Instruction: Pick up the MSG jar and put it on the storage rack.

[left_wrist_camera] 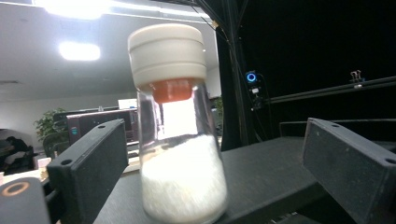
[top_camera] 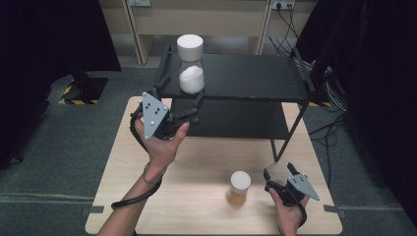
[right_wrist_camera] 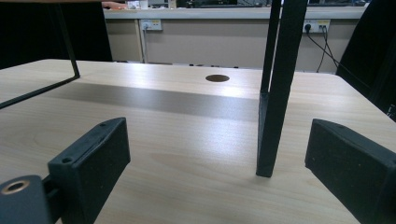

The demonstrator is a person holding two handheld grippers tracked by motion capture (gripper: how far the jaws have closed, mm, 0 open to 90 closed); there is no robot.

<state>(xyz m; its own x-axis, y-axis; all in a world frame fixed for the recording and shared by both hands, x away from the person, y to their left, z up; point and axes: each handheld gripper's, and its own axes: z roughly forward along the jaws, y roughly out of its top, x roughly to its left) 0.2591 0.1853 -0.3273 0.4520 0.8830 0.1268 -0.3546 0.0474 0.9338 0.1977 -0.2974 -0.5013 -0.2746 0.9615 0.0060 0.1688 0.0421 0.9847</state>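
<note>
- Your left gripper (top_camera: 189, 110) sits at the front left corner of the black shelf (top_camera: 246, 78), just below the top board, with its jaws spread wide.
- The white-powder bottle (top_camera: 191, 64) stands upright on that top board near the corner; in the left gripper view the bottle (left_wrist_camera: 180, 135) lies between your jaws, with a clear gap to each pad, so nothing is gripped.
- It has a white cap over an orange collar and is about half full of powder.
- Your right gripper (top_camera: 278, 172) rests low at the front right of the wooden table (top_camera: 196, 196), jaws wide and holding nothing.
- In the right gripper view a black shelf leg (right_wrist_camera: 275, 93) stands between those jaws, farther ahead.
- An amber jar (top_camera: 239, 188) with a white lid stands on the table just to the left of your right gripper, not touching it.
</note>
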